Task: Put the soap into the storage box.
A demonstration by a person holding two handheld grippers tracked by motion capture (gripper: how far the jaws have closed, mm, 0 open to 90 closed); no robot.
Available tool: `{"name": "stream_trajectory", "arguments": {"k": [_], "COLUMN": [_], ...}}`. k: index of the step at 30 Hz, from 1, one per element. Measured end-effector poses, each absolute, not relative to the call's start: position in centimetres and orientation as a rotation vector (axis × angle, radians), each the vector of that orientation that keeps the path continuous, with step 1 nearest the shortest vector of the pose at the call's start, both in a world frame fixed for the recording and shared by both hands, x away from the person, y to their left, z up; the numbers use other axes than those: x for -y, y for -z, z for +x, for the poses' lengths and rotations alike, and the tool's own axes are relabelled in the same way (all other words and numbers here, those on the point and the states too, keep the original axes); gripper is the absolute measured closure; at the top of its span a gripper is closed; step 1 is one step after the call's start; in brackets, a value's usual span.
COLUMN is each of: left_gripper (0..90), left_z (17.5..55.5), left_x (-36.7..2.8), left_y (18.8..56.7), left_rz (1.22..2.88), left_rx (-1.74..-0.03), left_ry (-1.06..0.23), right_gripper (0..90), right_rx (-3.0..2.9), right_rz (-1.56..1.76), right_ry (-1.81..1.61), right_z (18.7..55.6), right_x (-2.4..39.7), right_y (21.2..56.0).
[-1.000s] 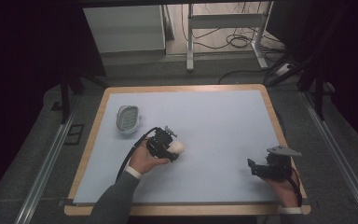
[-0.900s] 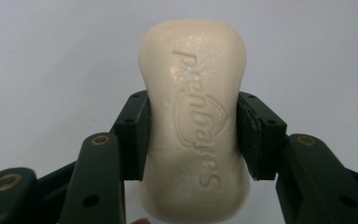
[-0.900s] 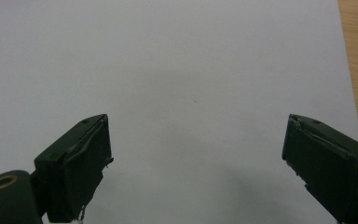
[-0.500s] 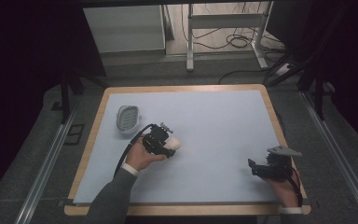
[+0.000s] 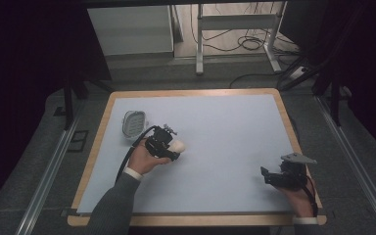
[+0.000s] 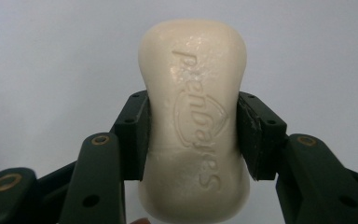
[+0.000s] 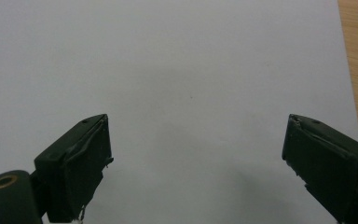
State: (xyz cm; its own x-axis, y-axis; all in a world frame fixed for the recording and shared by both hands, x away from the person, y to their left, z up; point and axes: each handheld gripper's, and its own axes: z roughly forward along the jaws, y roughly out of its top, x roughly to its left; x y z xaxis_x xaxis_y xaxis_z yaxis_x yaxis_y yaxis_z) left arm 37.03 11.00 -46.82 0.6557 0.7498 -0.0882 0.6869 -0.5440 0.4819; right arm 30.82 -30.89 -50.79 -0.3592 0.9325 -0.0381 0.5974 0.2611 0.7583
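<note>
The left gripper (image 6: 192, 135) clamps a cream soap bar (image 6: 193, 93) between its jaws; the right gripper (image 7: 196, 163) rests spread wide above the desk (image 7: 191, 60).

One bar of soap (image 6: 193, 121), cream-coloured with raised lettering. One soap dish (image 5: 133, 123), pale and oval with a ridged inside. Two tools: the left tool (image 5: 169, 145) and the right tool (image 5: 270, 175). Two hands. One worktop (image 5: 235, 127) with a wooden rim.
</note>
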Motion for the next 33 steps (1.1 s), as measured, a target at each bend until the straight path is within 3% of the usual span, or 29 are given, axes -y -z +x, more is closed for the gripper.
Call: {"name": "stream_trajectory", "arguments": {"k": [33], "left_gripper": [49.7], "left_z": [39.0], "left_x": [-13.9], "left_y": [45.3], "left_rz": [2.340], "left_rx": [-1.203], "left_ry": [-0.221], "right_gripper": [7.6], "right_rx": [-2.056], "right_rz": [1.392], "right_ry": [-0.898], "right_z": [30.9], "right_x": [31.0], "right_y": [51.0]}}
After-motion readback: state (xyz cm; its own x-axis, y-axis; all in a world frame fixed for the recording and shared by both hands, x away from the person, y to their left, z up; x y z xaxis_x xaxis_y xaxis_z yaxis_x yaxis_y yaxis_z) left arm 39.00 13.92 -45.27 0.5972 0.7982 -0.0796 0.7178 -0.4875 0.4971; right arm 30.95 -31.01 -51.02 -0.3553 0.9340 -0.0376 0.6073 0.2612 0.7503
